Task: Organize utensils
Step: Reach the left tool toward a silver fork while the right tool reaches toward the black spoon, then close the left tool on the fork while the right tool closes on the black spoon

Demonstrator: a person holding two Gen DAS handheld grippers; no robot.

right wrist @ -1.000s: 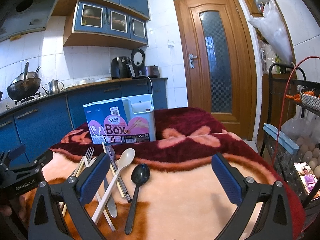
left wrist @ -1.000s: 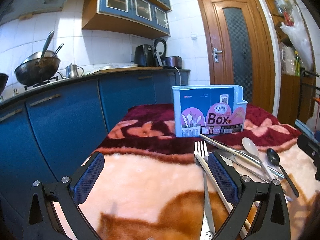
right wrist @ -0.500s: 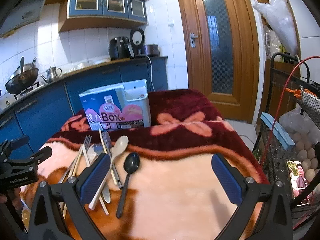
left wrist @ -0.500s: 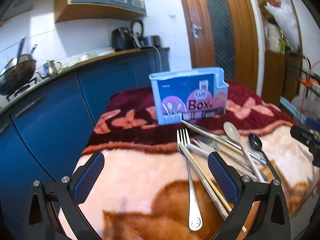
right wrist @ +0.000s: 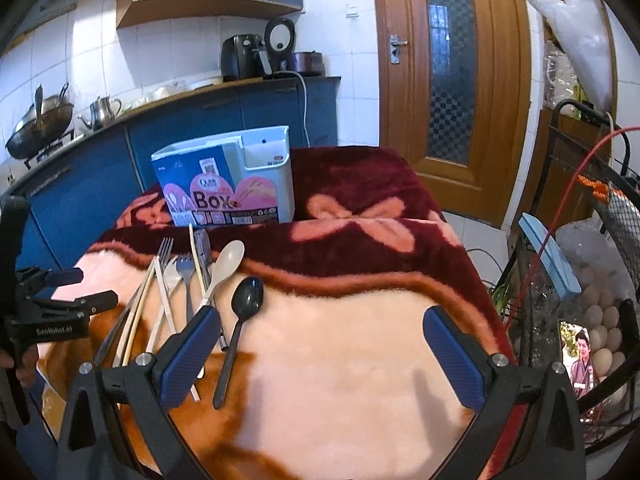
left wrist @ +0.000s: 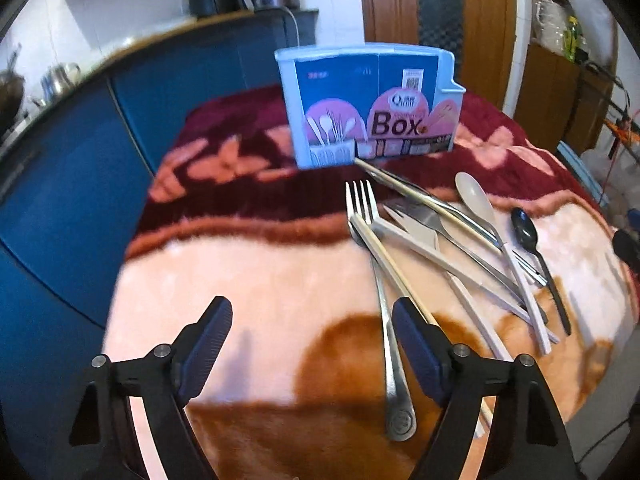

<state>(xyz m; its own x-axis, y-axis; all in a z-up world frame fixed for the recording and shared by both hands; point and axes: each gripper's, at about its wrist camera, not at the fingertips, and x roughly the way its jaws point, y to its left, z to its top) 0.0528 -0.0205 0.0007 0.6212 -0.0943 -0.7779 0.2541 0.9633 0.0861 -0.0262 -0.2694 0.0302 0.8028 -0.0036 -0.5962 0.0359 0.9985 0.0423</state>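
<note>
Box (left wrist: 372,108) lettered "Box"; left claw (left wrist: 312,344) narrowing yet empty, right claw (right wrist: 320,352) wide, empty

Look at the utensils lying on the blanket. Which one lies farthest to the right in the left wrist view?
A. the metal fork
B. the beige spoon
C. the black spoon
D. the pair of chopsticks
C. The black spoon lies at the right edge of the pile, just right of the beige spoon, while the metal fork and the chopsticks lie at the left side.
</note>
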